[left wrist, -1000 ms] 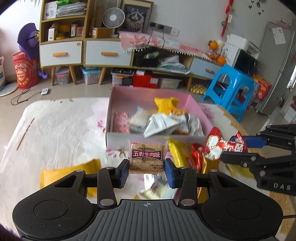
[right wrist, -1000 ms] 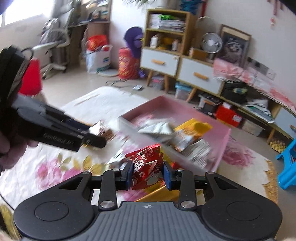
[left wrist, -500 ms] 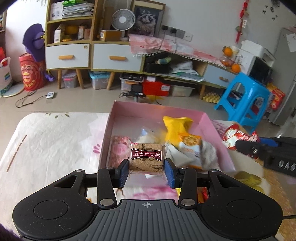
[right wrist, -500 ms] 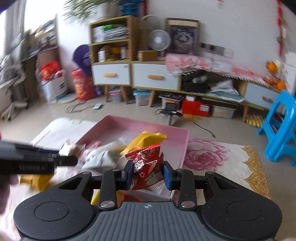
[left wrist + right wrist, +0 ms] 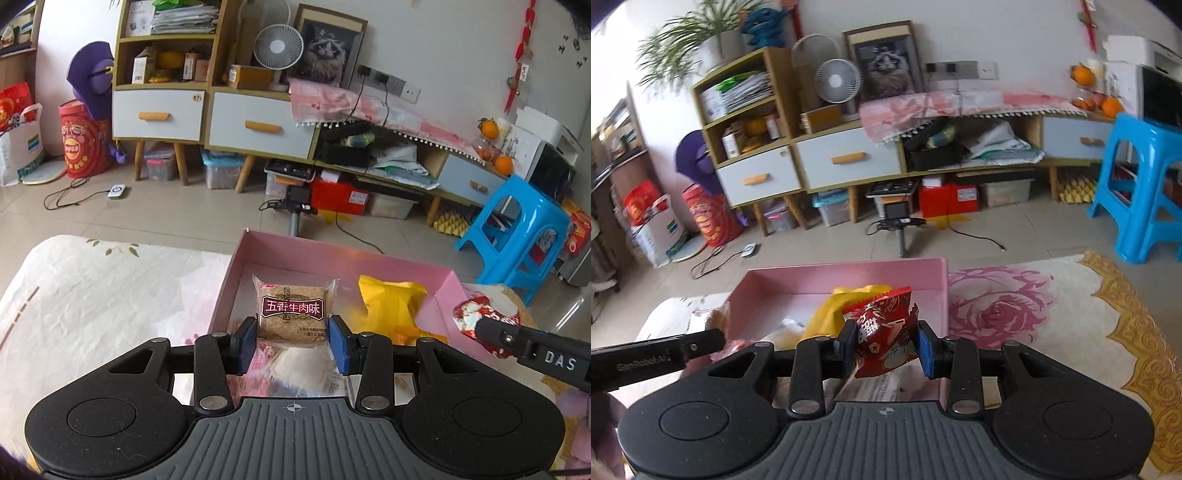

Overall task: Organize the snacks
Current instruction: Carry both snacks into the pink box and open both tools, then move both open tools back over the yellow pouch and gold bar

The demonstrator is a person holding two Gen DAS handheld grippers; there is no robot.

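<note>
My left gripper (image 5: 293, 341) is shut on a clear-wrapped brown biscuit packet (image 5: 293, 310) with a dark red label, held over the near left part of the pink box (image 5: 332, 251). A yellow snack bag (image 5: 391, 302) lies inside that box. My right gripper (image 5: 886, 345) is shut on a red snack packet (image 5: 884, 332), above the box's (image 5: 849, 273) near right part. Seen from the left wrist, the right gripper (image 5: 476, 325) comes in at the box's right wall with the red packet (image 5: 484, 314). From the right wrist, one left gripper finger (image 5: 701, 341) shows at the left.
The box stands on a table with a floral cloth (image 5: 1015, 306) and a white cloth (image 5: 92, 295). More wrapped snacks (image 5: 291, 365) lie in the box under my left gripper. Beyond the table are cabinets (image 5: 184, 114), a camera on a stand (image 5: 295, 206) and a blue stool (image 5: 517, 229).
Both grippers moved forward from the loose snacks in front of the box to over its inside, each keeping its packet. The right gripper rolled back to level.
</note>
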